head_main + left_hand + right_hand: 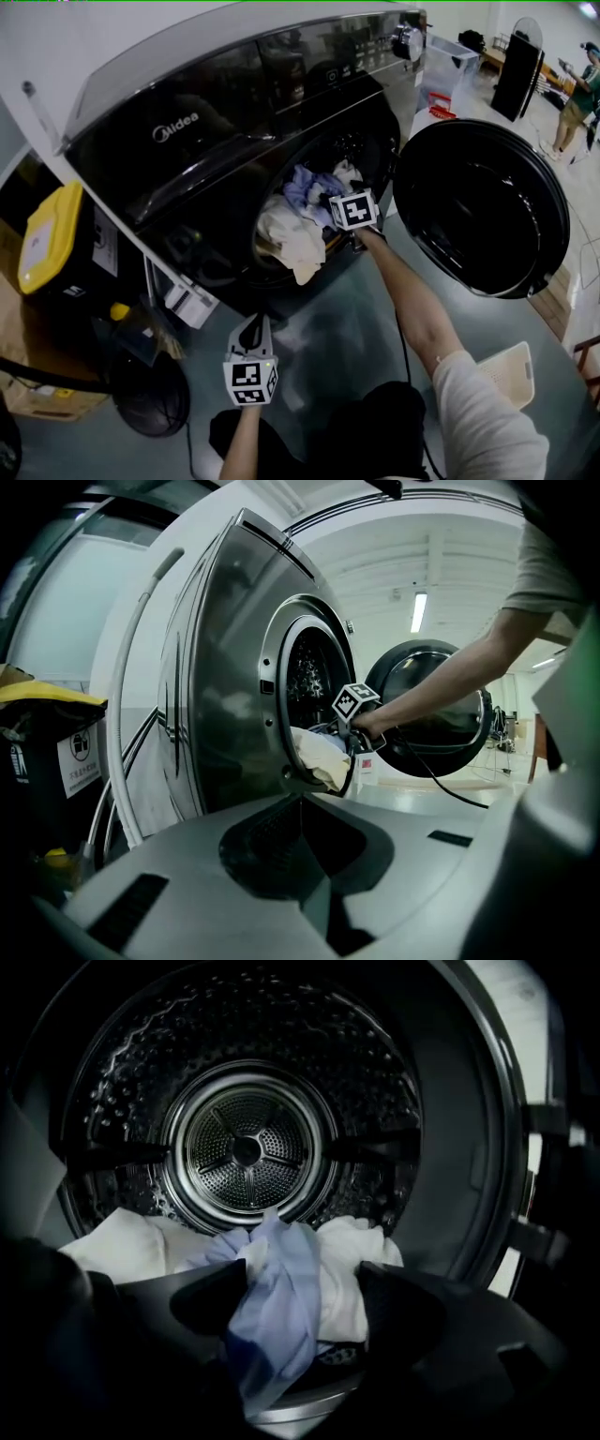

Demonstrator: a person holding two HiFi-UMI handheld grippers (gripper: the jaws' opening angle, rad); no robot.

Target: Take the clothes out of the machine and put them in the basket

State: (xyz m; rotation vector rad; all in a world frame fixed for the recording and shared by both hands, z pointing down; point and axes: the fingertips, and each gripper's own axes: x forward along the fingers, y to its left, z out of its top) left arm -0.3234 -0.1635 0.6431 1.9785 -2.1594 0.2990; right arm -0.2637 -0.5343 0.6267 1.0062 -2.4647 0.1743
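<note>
The black front-loading washing machine [216,141] stands with its door [483,206] swung open to the right. A cream cloth [295,239] hangs over the drum's lip, with a lavender cloth [307,185] and a white one [347,173] behind it. My right gripper [349,217] is at the drum mouth. In the right gripper view its jaws [305,1283] stand wide, the lavender cloth [281,1307] hangs loose between them, and white cloth [347,1269] lies behind. My left gripper [251,336] is held low in front of the machine, jaws together and empty. The cream basket [506,370] sits on the floor at lower right.
A yellow-lidded bin [52,234] stands left of the machine, with a round black object [150,398] on the floor below it. A clear box [448,66] is behind the door. A person [574,103] stands at the far right.
</note>
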